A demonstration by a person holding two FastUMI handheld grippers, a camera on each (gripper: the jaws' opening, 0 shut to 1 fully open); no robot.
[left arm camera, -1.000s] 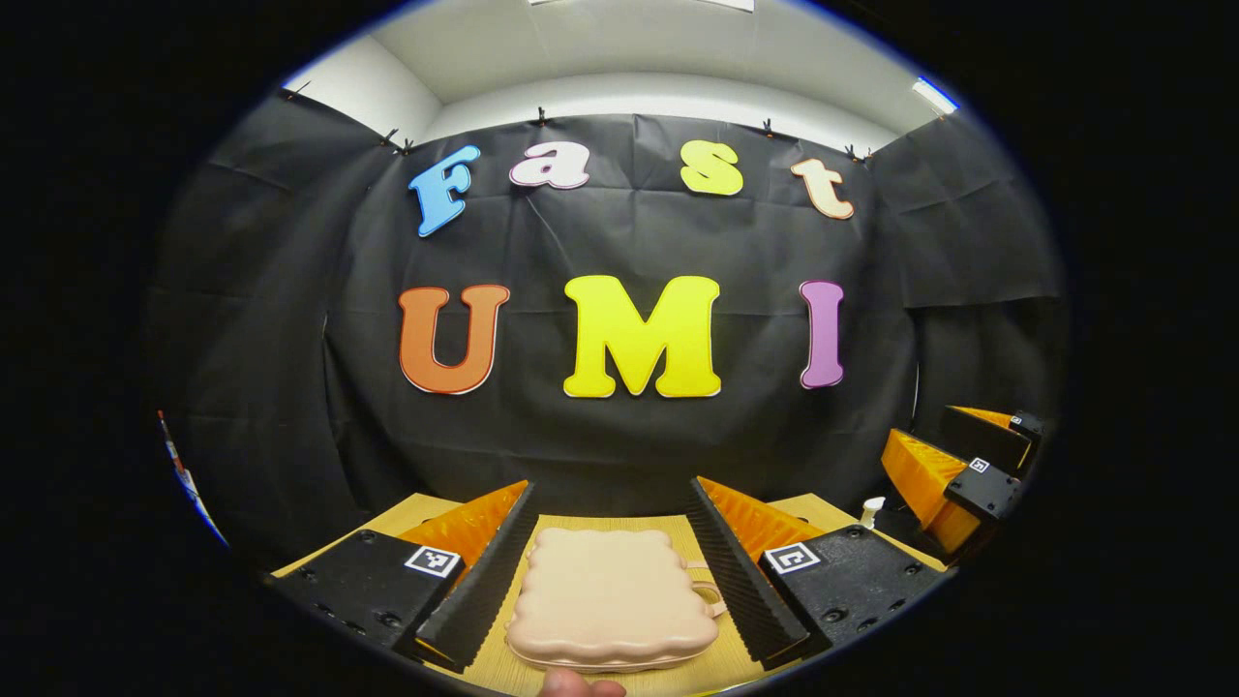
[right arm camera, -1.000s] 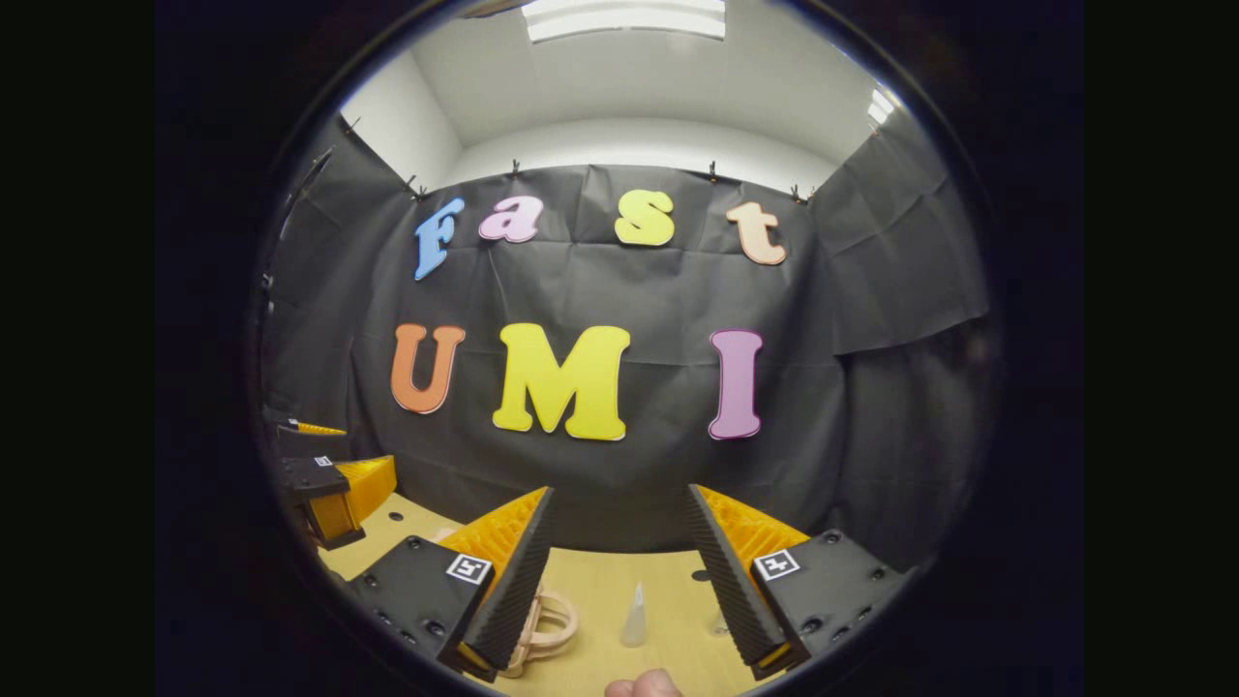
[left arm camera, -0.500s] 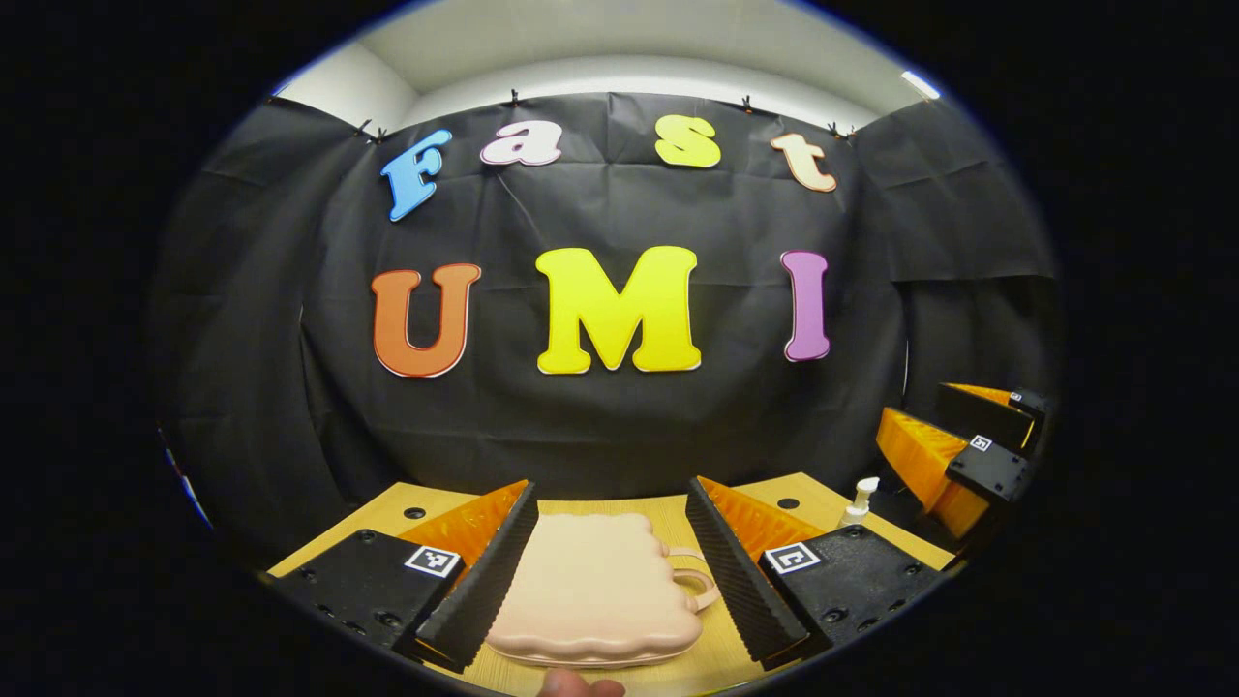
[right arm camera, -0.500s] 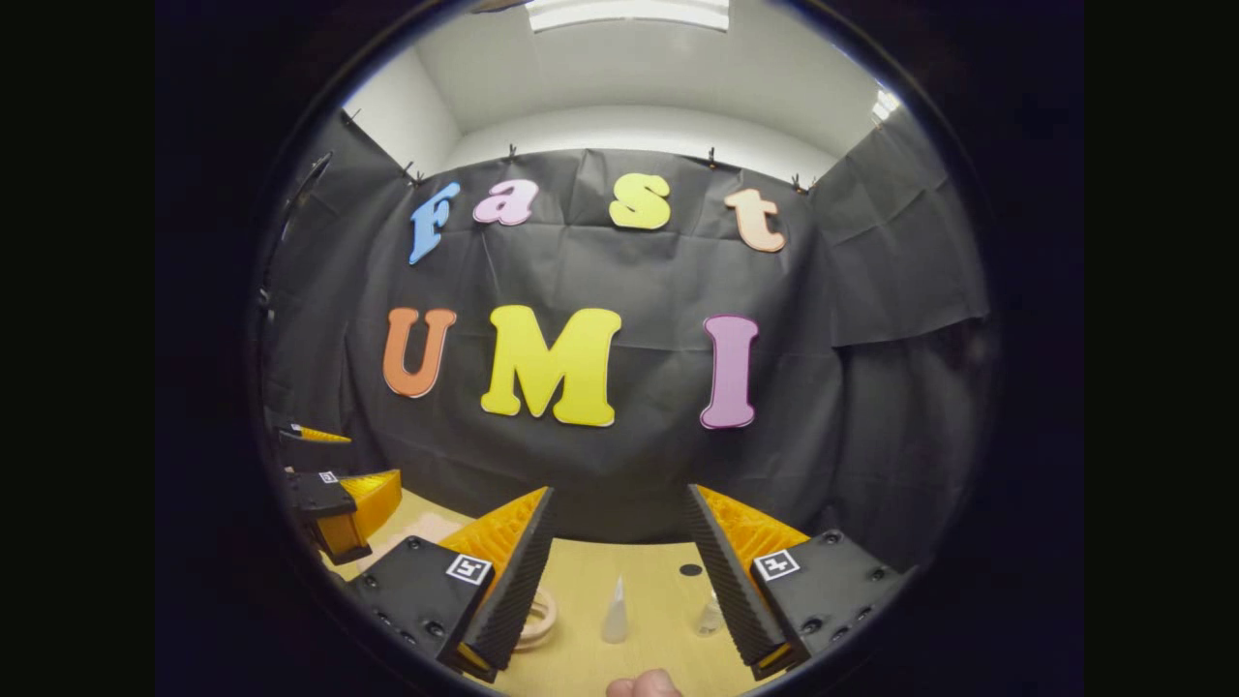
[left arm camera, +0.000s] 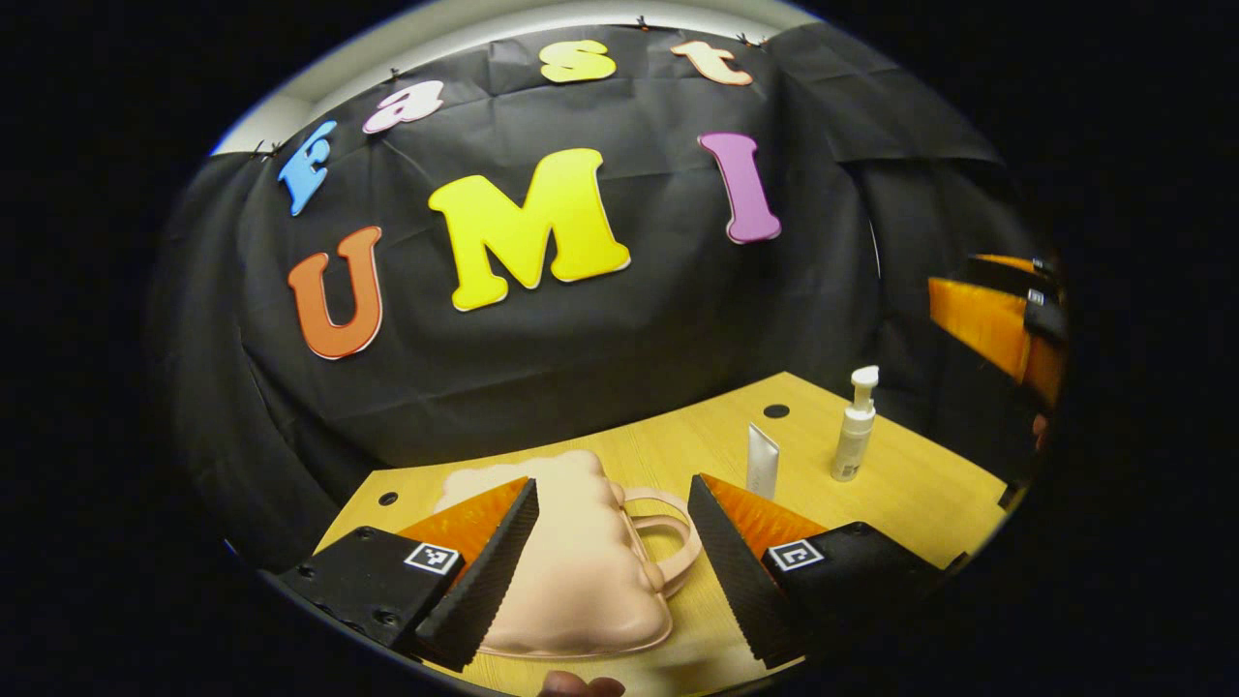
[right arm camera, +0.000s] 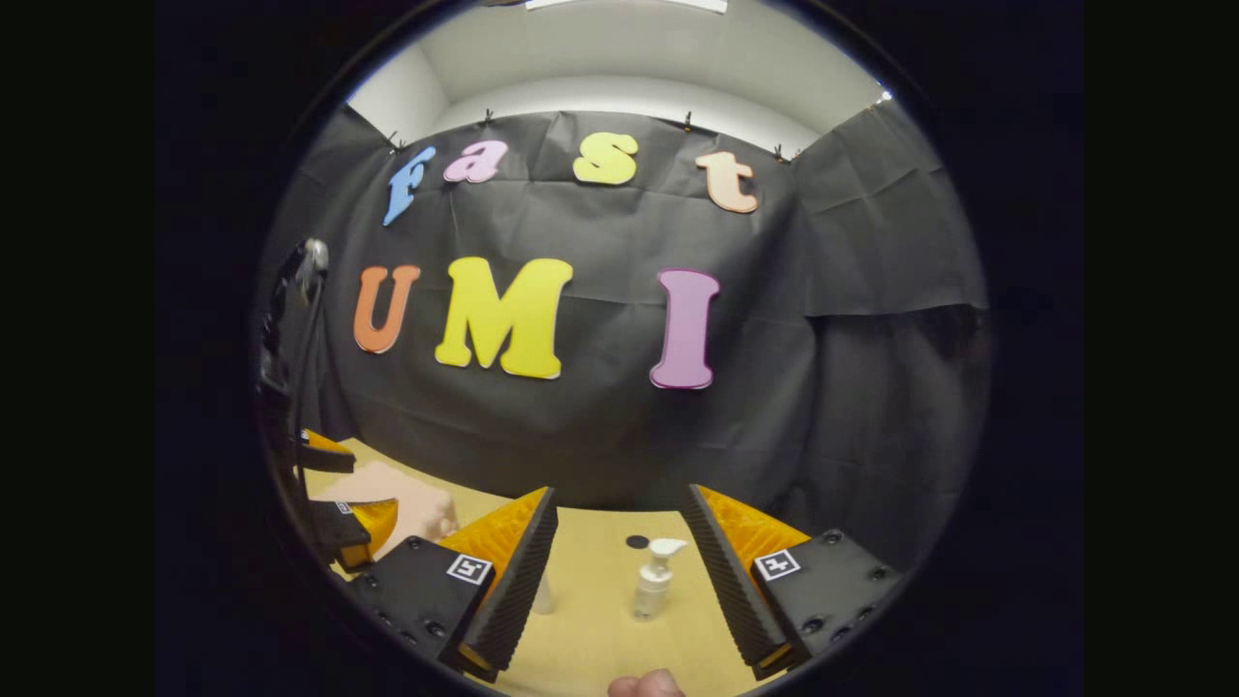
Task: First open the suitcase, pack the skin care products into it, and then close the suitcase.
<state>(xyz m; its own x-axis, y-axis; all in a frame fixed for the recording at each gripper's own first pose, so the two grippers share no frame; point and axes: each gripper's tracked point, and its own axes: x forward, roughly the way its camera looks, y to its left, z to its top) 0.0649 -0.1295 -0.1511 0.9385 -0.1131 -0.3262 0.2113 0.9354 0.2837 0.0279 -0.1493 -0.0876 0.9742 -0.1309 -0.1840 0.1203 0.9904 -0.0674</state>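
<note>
Suitcase (left arm camera: 566, 566) — a small pale pink plastic case with a scalloped edge and a loop handle (left arm camera: 668, 542) — lies flat and closed on the light wooden surface (left arm camera: 900, 494), just in front of the left gripper (left arm camera: 610, 571), whose jaws are spread wide and grasp nothing. The case seems to have its long axis running away from this gripper toward the black cloth wall, and the handle points to the right, toward the skin care products. These stand upright, well apart from the case: a slim white tube (left arm camera: 762, 461) and a white pump bottle (left arm camera: 856, 426). In the right gripper view the right gripper (right arm camera: 619, 581) also has its jaws released and empty, and the pump bottle (right arm camera: 654, 579) stands between and beyond its fingers. The opening is not yet done. I judge that the case is light and smooth, so it can slide on the surface or lift whole when one jaw pulls the lid — the other gripper should hold the base. The tall narrow bottle and the tube may tip over if a finger bumps them from the side.
</note>
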